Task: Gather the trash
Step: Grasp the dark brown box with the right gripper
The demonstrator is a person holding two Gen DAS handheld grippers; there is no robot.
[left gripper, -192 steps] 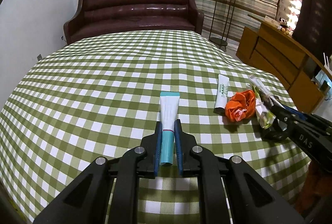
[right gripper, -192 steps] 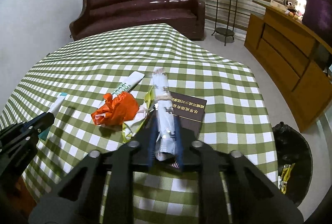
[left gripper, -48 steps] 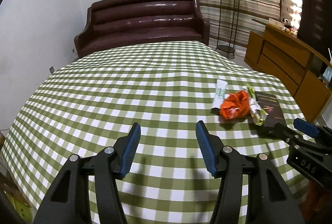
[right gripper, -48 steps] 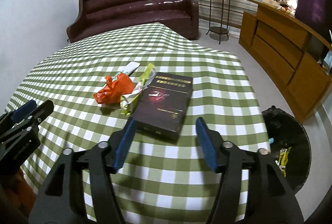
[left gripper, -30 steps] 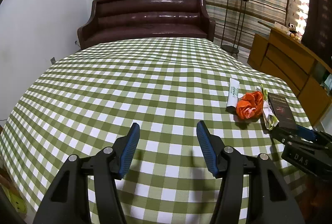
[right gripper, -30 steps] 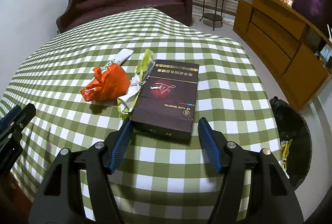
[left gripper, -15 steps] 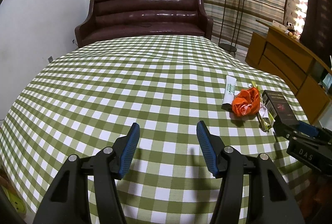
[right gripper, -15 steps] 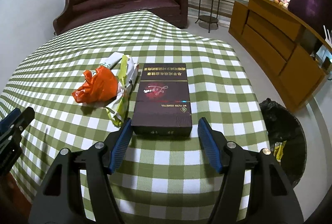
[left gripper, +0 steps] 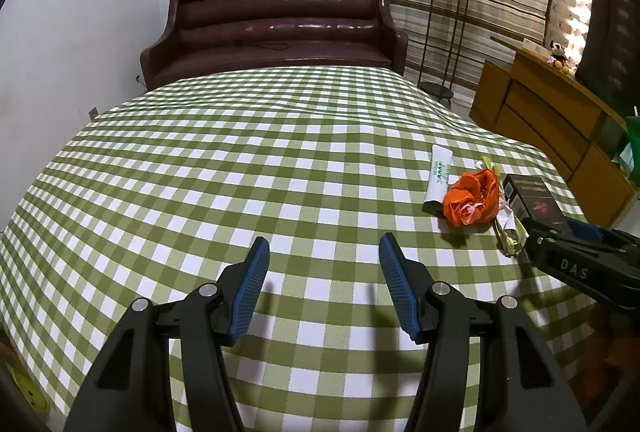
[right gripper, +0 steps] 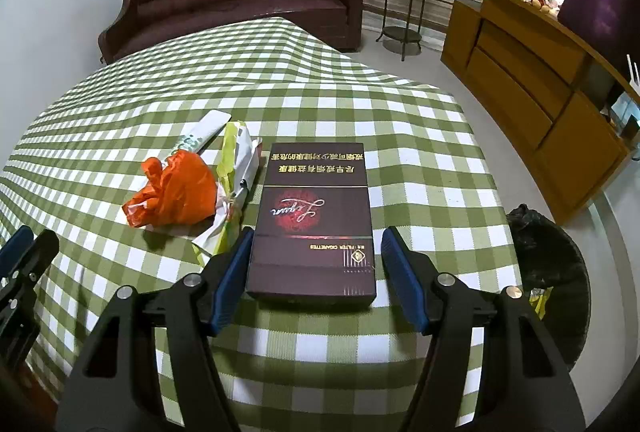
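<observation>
A dark maroon cigarette carton point(right gripper: 314, 220) lies flat on the green checked tablecloth point(right gripper: 320, 103). My right gripper point(right gripper: 316, 264) is open, its fingers on either side of the carton's near end. Left of it lie a crumpled orange bag point(right gripper: 176, 191), a yellow-green wrapper point(right gripper: 236, 167) and a white tube point(right gripper: 202, 135). In the left wrist view my left gripper point(left gripper: 320, 280) is open and empty over bare cloth; the orange bag point(left gripper: 472, 199), the tube point(left gripper: 438, 177) and the carton point(left gripper: 532, 199) lie at the right.
A black-lined trash bin point(right gripper: 556, 264) stands on the floor right of the table. A brown leather sofa point(left gripper: 276, 27) sits behind the table, a wooden cabinet point(right gripper: 540, 87) and a plant stand point(left gripper: 444, 43) at the right.
Both grippers dropped the tube and wrapper they held and opened. My right gripper has moved forward until its fingers flank the carton. My left gripper has barely shifted.
</observation>
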